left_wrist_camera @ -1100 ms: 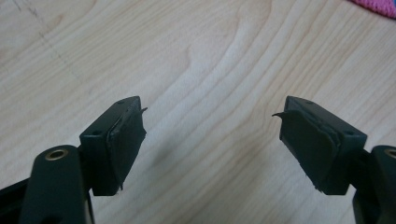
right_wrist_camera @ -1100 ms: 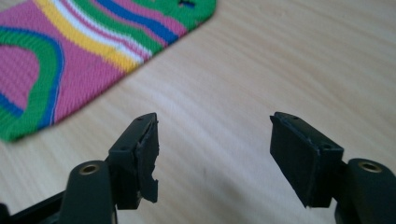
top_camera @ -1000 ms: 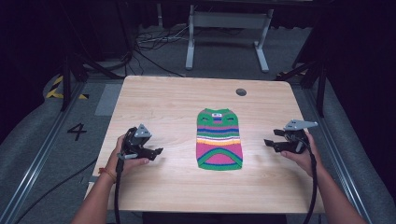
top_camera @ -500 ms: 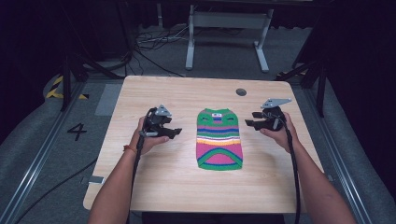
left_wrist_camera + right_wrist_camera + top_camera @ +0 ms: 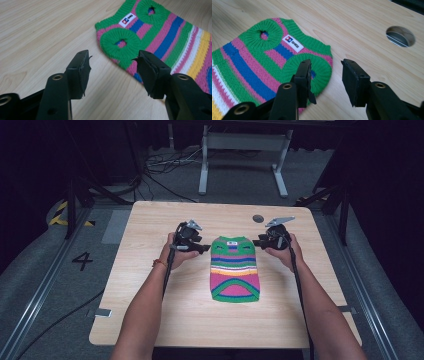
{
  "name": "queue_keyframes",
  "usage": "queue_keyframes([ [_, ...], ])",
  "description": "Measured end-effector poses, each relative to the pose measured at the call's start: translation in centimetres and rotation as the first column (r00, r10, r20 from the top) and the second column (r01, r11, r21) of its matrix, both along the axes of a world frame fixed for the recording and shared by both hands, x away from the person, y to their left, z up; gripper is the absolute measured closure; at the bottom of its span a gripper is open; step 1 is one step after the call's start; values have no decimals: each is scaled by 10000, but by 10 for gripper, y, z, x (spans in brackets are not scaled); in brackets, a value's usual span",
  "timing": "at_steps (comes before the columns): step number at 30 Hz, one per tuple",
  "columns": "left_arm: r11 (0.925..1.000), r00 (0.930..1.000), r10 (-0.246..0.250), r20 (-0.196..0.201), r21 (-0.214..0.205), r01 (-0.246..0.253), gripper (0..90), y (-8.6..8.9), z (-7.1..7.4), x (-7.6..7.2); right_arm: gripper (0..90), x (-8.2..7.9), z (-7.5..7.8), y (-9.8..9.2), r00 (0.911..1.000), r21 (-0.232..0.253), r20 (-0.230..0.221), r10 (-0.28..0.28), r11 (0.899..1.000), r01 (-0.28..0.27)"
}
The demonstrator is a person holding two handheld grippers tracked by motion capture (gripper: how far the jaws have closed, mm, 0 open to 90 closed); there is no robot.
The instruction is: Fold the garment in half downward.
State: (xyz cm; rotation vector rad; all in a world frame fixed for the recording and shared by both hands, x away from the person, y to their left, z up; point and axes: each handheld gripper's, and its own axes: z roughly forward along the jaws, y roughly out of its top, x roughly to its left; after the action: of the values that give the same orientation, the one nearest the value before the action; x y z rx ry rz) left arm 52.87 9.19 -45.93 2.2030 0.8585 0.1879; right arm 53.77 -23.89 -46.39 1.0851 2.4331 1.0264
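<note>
We have both tools up at the far end of the little striped knit sweater (image 5: 235, 269), one on each side of it, and that looks deliberate: the far corners, where the green armholes sit, are the natural places to pinch a flat garment if we mean to lift or fold it evenly. The left gripper (image 5: 204, 249) hovers just beside the sweater's far left corner, jaws spread wide with nothing between them; in the left gripper view the left gripper (image 5: 112, 66) frames the edge of the nearer green armhole ring (image 5: 119, 43) between its pads. The right gripper (image 5: 256, 242) mirrors it at the far right corner, also wide open and empty; in the right gripper view the right gripper (image 5: 325, 72) has one jaw over the green ring and the other over bare wooden table (image 5: 367, 47). We cannot tell whether either pad touches the fabric yet.

The sweater lies flat near the middle of the table (image 5: 150, 270), neck end away from us. It is a chunky rib knit banded in green, pink, blue, white, yellow and orange, with a small white label (image 5: 293, 43) at the collar between two round green-trimmed armholes. A round cable hole (image 5: 258, 218) sits in the table beyond it, towards the right.
</note>
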Motion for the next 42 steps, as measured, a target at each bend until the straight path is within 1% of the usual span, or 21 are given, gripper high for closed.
queue_keyframes([
  [5, 9994, 9994, 341, -66, -91, -341, 465, -12, -1, 11, 619, 9, -5, 14, 9998, -302, -99, 189, 9994, -192],
  [6, 9994, 9995, 324, -13, -96, -324, 465, -14, -2, 12, 619, 9, -5, 16, 9997, -301, -130, 186, 9994, -190],
  [8, 9982, 9988, 491, -61, -335, -493, 475, -17, -2, 15, 616, 12, -5, 18, 9997, -239, -112, 202, 9995, -205],
  [10, 9977, 9982, 582, -134, -330, -586, 478, -20, -5, 18, 608, 14, -8, 19, 9997, -261, -218, 127, 9996, -133],
  [12, 9983, 9982, 565, -182, -164, -568, 477, -23, -9, 21, 593, 17, -10, 20, 9997, -377, -243, 4, 9993, -13],
  [14, 9973, 9970, 735, -222, -8, -735, 485, -28, -18, 25, 595, 20, -13, 21, 9993, -308, -317, -200, 9993, 190],
  [15, 9973, 9970, 735, -222, -8, -735, 480, -28, -18, 25, 591, 22, -15, 21, 9987, -333, -369, -344, 9989, 332],
  [16, 9962, 9954, 871, -390, -32, -873, 477, -30, -25, 27, 591, 22, -16, 21, 9981, -343, -422, -440, 9985, 426],
  [18, 9957, 9947, 922, -456, -21, -924, 468, -31, -28, 28, 589, 23, -17, 22, 9978, -210, -467, -471, 9987, 462],
  [19, 9950, 9939, 978, -504, -148, -987, 468, -33, -31, 29, 583, 23, -18, 22, 9978, -231, -452, -489, 9986, 479],
  [24, 9952, 9936, 946, -620, 306, -929, 469, -42, -42, 30, 559, 25, -26, 29, 9956, -598, -667, -660, 9963, 620],
  [25, 9952, 9936, 946, -620, 306, -929, 458, -42, -42, 30, 559, 25, -26, 29, 9956, -598, -667, -660, 9963, 620],
  [27, 9955, 9938, 932, -613, 207, -921, 449, -45, -43, 31, 553, 26, -32, 32, 9952, -841, -733, -647, 9947, 585],
  [29, 9948, 9929, 1013, -628, 13, -1014, 427, -45, -43, 32, 558, 26, -34, 30, 9940, -514, -812, -729, 9963, 689],
  [31, 9927, 9911, 1178, -614, -204, -1192, 415, -44, -41, 34, 559, 26, -35, 29, 9936, -433, -848, -742, 9966, 707],
  [32, 9904, 9894, 1287, -672, -420, -1317, 410, -43, -40, 36, 560, 27, -35, 28, 9936, -362, -883, -712, 9970, 682],
  [35, 9877, 9855, 1503, -789, -325, -1532, 418, -45, -41, 39, 551, 28, -36, 24, 9905, 20, -1141, -763, 9970, 771],
  [37, 9902, 9870, 1385, -813, -95, -1397, 429, -48, -44, 39, 538, 29, -36, 23, 9903, 127, -1146, -788, 9967, 808],
  [39, 9897, 9869, 1402, -794, -192, -1421, 460, -50, -45, 38, 543, 29, -35, 22, 9911, 268, -1064, -799, 9962, 832],
  [41, 9909, 9888, 1335, -662, -74, -1343, 496, -51, -45, 38, 543, 30, -35, 22, 9904, 179, -992, -963, 9950, 985],
  [42, 9917, 9900, 1289, -580, 42, -1288, 527, -51, -45, 38, 544, 31, -35, 21, 9904, 315, -1001, -958, 9945, 994],
])
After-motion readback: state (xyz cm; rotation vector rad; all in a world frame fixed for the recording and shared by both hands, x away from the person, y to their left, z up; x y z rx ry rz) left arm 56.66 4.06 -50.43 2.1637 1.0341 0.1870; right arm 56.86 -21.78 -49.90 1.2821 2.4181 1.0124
